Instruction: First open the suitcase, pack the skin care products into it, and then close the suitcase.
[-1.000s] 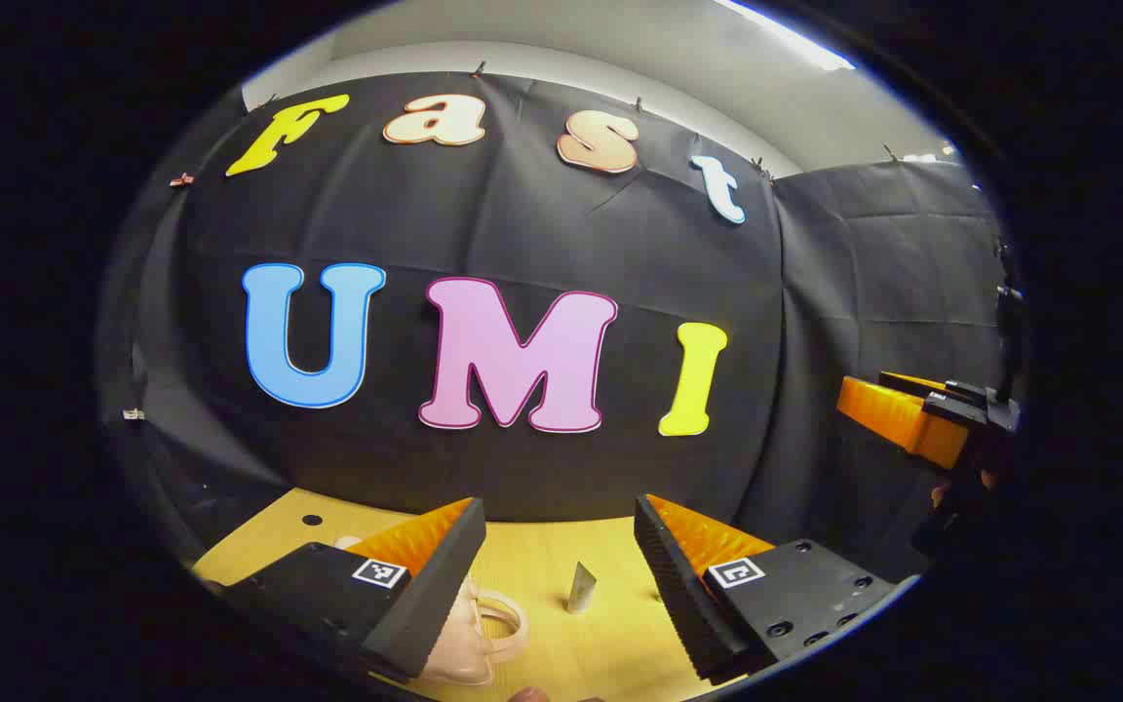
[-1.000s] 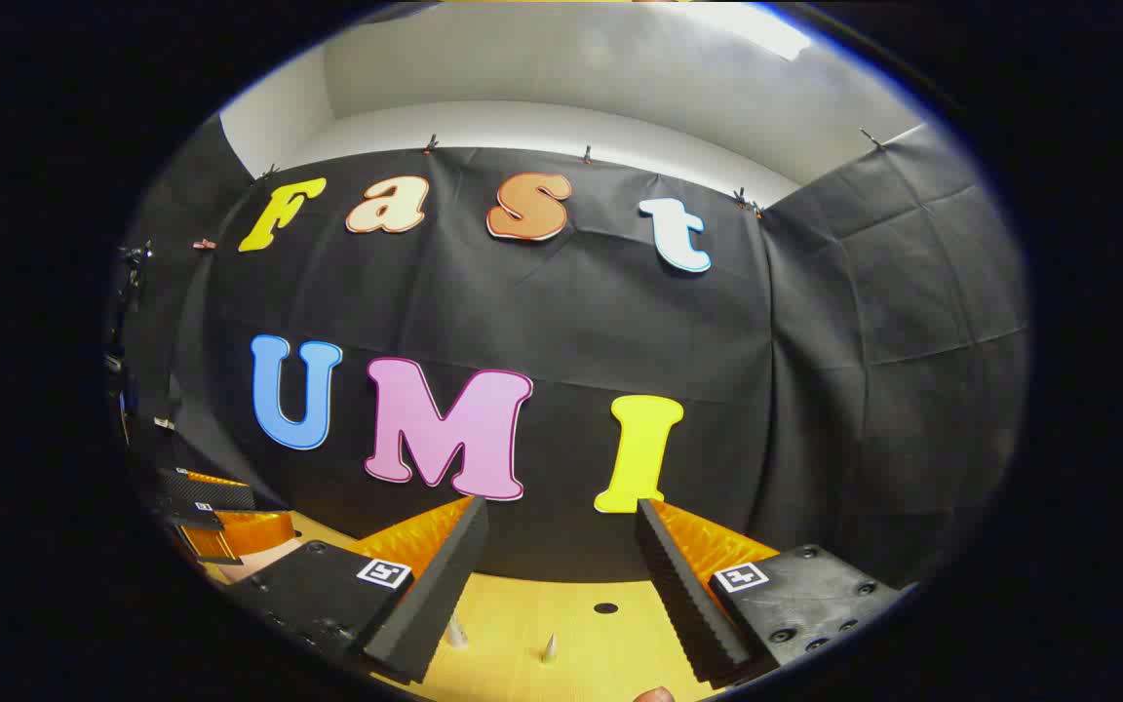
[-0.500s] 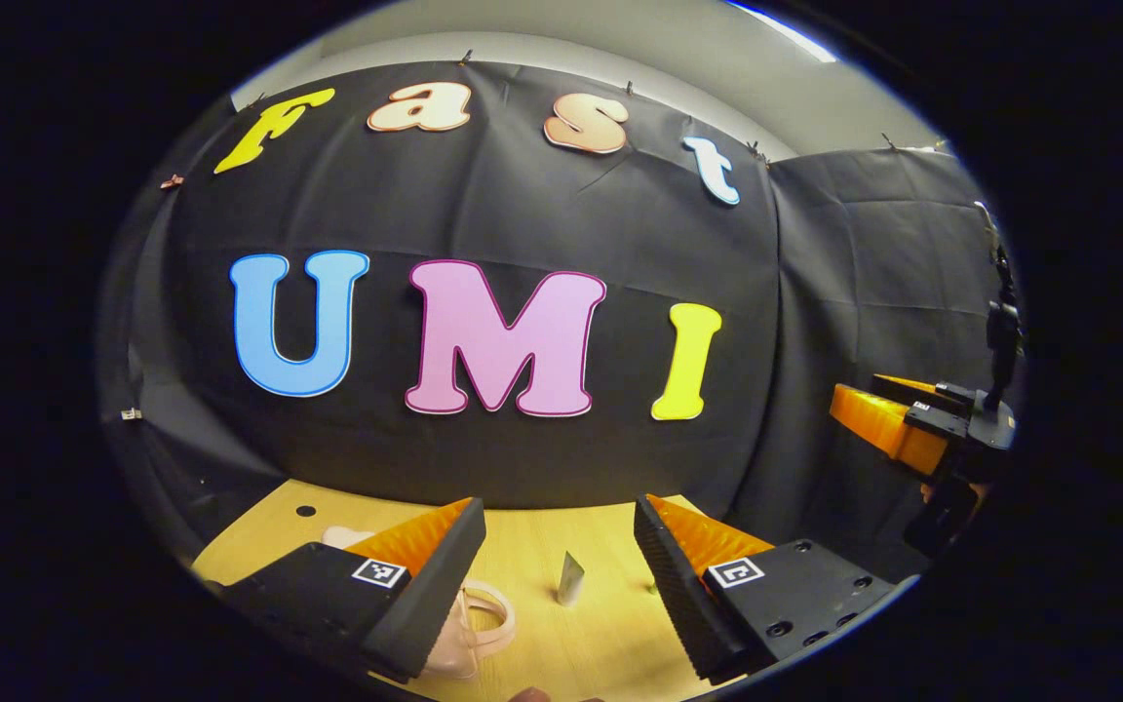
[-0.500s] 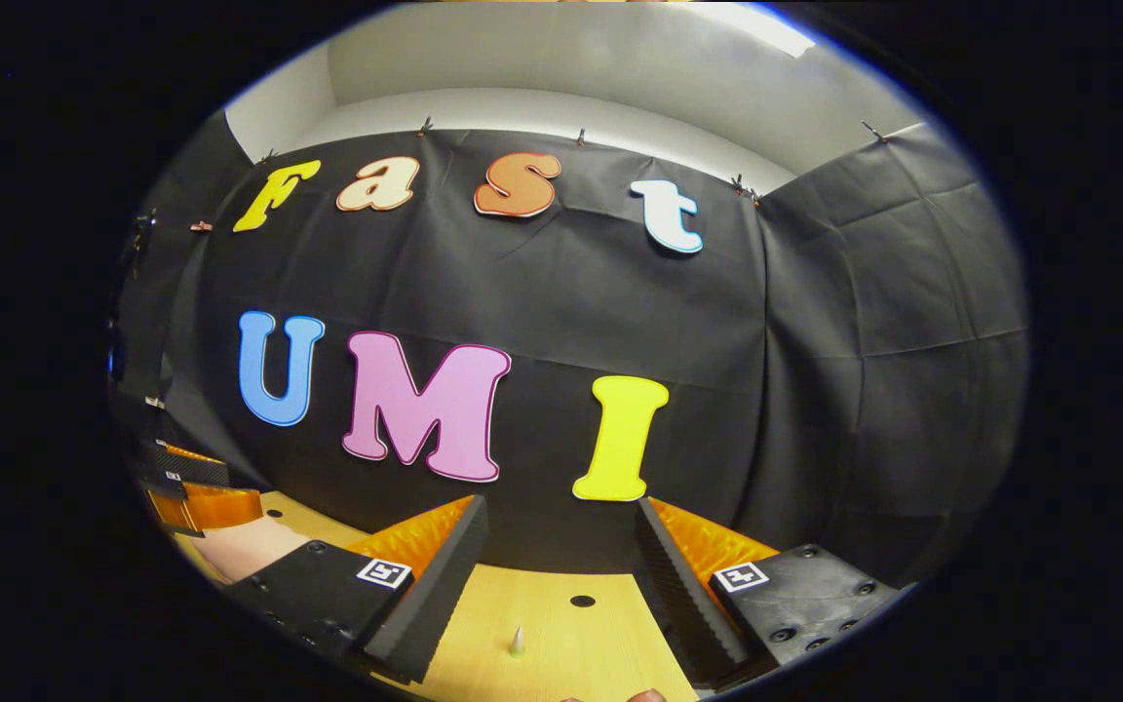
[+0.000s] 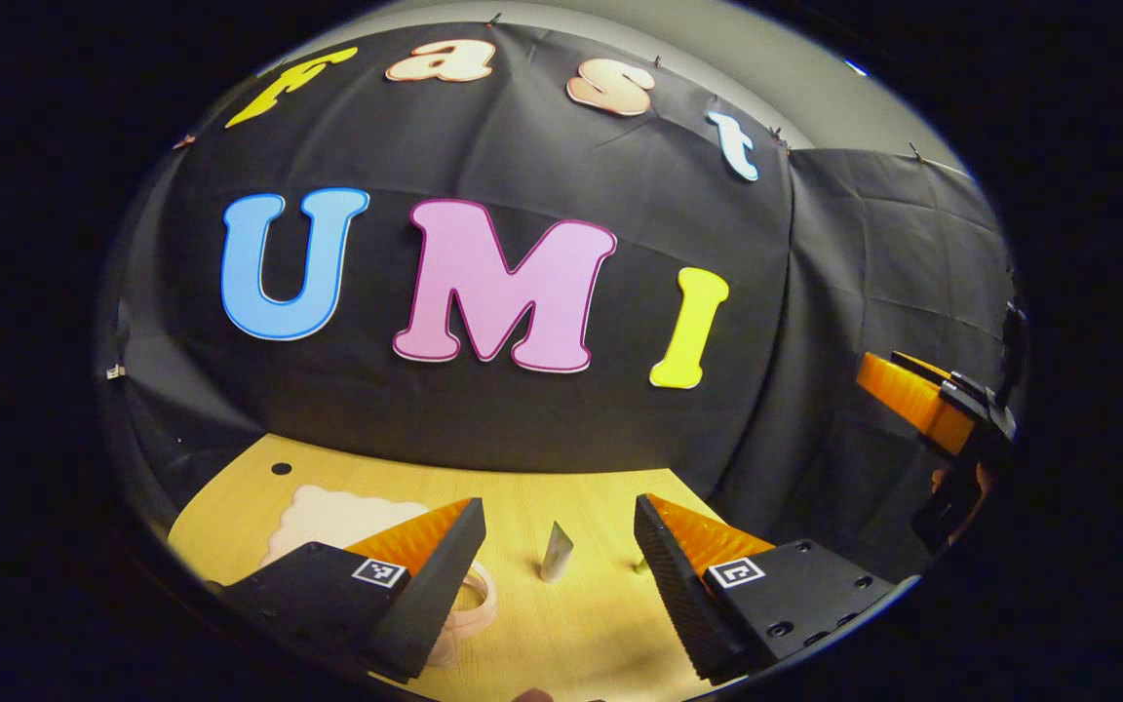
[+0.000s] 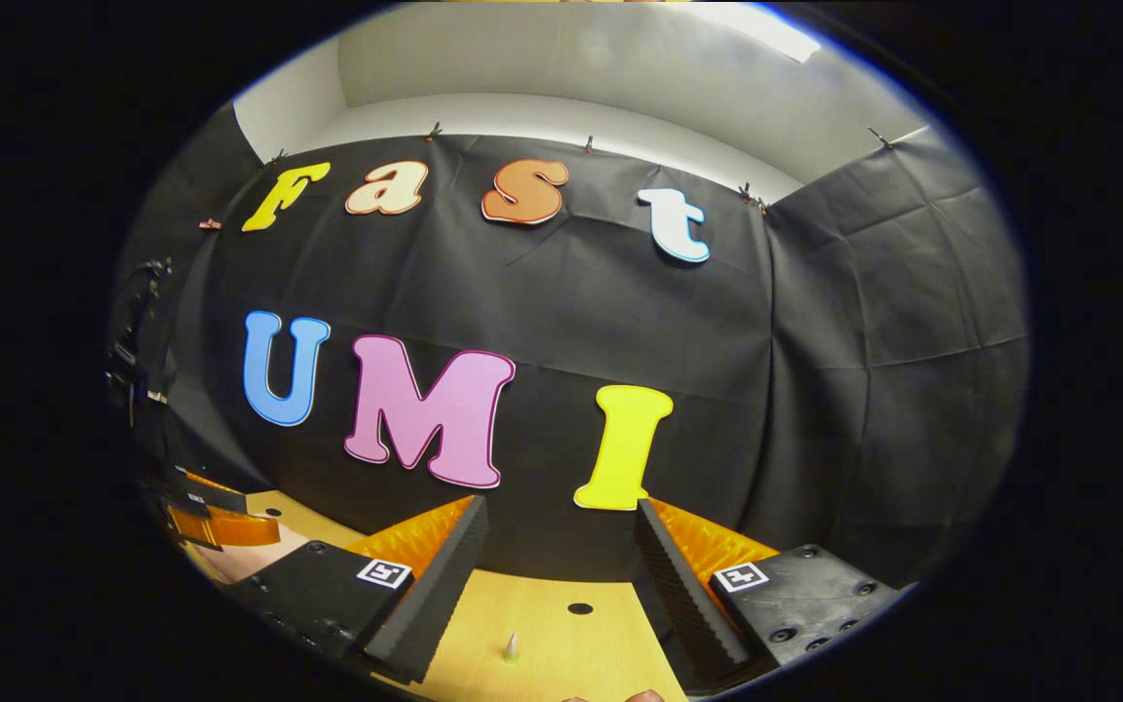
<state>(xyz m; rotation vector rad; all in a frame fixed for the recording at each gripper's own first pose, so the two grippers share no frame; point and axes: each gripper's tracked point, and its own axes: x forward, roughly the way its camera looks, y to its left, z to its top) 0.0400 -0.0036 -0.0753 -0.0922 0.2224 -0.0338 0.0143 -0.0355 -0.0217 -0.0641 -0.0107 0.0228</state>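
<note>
My left gripper (image 5: 560, 546) hangs above the wooden counter (image 5: 581, 624), fingers wide and holding nothing. Past them a small tube (image 5: 555, 553) stands upright; a pale scalloped suitcase (image 5: 337, 515) lies to the near left, its ring handle (image 5: 469, 609) beside my left finger. My right gripper (image 6: 561, 546), fingers equally wide and empty, faces the black cloth wall (image 6: 815, 390); a small pointed cap (image 6: 512, 645) sits on the counter below, a round hole (image 6: 580, 608) farther off.
</note>
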